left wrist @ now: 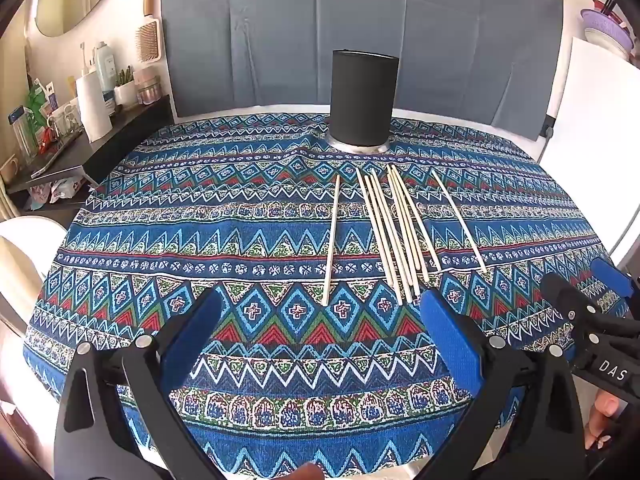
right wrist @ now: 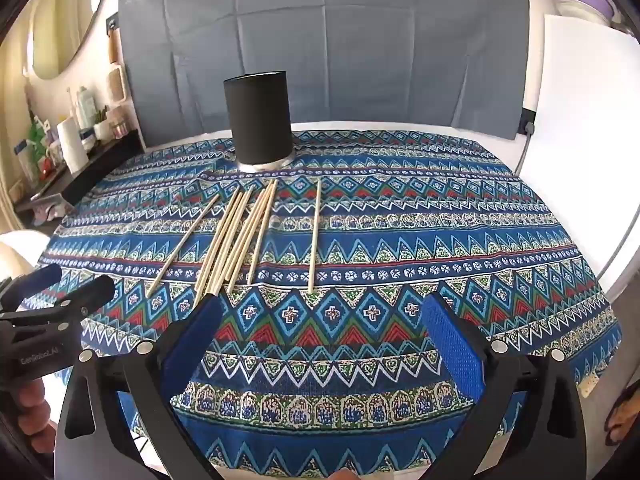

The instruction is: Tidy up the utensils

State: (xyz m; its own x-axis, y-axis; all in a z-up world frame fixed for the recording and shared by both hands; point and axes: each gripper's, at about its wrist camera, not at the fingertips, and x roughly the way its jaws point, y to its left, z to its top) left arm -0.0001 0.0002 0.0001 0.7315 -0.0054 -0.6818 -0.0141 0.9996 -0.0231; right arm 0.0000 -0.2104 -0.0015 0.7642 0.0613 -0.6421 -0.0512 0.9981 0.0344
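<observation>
Several pale wooden chopsticks [left wrist: 394,232] lie on the patterned tablecloth [left wrist: 200,240], most in a loose bundle, one apart on the left [left wrist: 332,240] and one on the right [left wrist: 460,222]. A black cylindrical holder [left wrist: 362,98] stands upright behind them. In the right wrist view the bundle [right wrist: 236,236], a lone stick [right wrist: 315,236] and the holder [right wrist: 260,116] show too. My left gripper [left wrist: 320,308] is open and empty, just short of the sticks' near ends. My right gripper [right wrist: 320,312] is open and empty, near the sticks' ends.
A grey cloth backdrop [left wrist: 360,20] hangs behind the table. A white board [left wrist: 592,120] stands at the right. A dark shelf [left wrist: 80,148] with bottles, a paper roll and jars is at the left. The right gripper [left wrist: 588,300] shows in the left wrist view.
</observation>
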